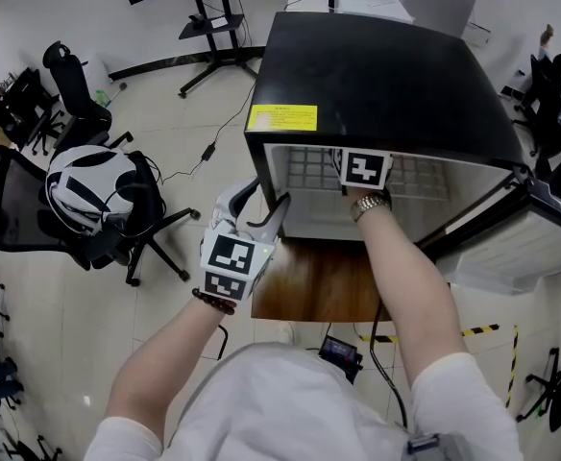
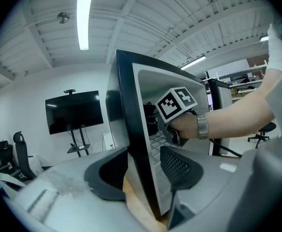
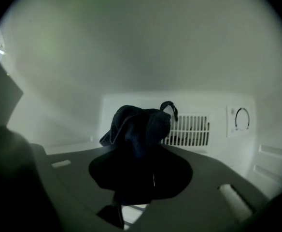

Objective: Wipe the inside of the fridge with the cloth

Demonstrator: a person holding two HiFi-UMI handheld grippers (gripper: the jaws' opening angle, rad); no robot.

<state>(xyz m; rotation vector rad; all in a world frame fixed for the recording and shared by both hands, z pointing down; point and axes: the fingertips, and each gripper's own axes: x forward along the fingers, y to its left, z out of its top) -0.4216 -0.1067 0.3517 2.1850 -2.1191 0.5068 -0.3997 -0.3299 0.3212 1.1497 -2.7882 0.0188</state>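
Observation:
A black mini fridge (image 1: 377, 75) stands on a small wooden table (image 1: 319, 286), its door (image 1: 535, 233) swung open to the right. My right gripper (image 1: 365, 169) reaches into the fridge's opening; only its marker cube and the hand show in the head view. In the right gripper view, the right gripper (image 3: 141, 173) is shut on a bunched dark cloth (image 3: 138, 127), held in front of the white back wall. My left gripper (image 1: 261, 205) sits at the fridge's front left corner. Its jaws straddle the fridge's left side wall (image 2: 136, 149), a pad against each face.
The fridge's back wall carries a vent grille (image 3: 189, 129) and a dial (image 3: 241, 119). A wire shelf (image 1: 309, 169) lies inside. An office chair holding a white and black helmet (image 1: 88, 185) stands to the left. Behind the fridge stands a TV stand (image 1: 213, 17).

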